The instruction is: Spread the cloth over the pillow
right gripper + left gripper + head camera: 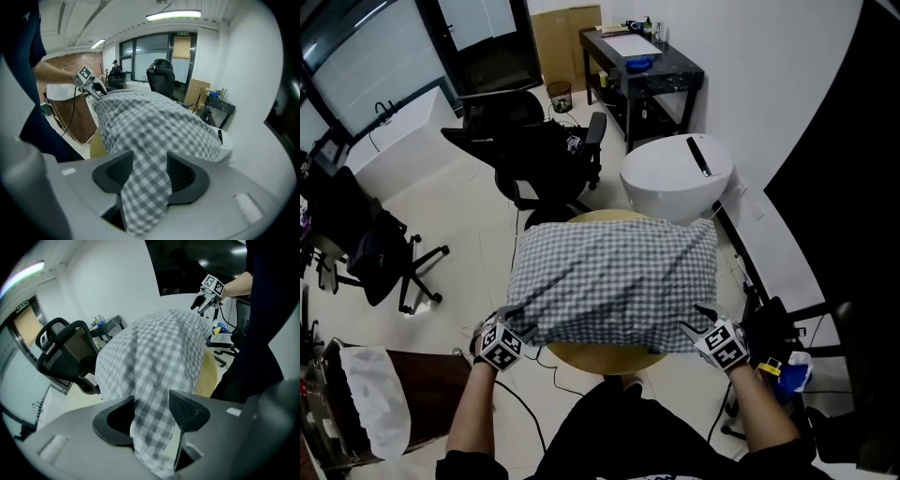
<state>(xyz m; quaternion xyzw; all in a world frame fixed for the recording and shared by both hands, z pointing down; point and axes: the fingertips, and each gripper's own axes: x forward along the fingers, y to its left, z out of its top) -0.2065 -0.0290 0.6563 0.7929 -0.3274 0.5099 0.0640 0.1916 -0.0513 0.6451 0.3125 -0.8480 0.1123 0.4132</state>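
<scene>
- Centre of the head view: the checked cloth [614, 281] drapes a pillow-shaped bulge on the round table [591, 358]; the pillow itself is hidden.
- Lower frame: left gripper [517, 323] and right gripper [697, 321] are each clenched on a near cloth corner.
- Step, as judged: final spreading. The next move calls for drawing the near edge down evenly, then letting go.

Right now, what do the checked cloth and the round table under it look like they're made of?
The cloth looks like thin woven fabric, probably cotton, with a matte finish; the grey-and-white check, soft folds and limp drape suggest it. The table looks like pale wood or wood-look laminate, smooth; only its yellowish rim shows, so I can't tell which.
</scene>
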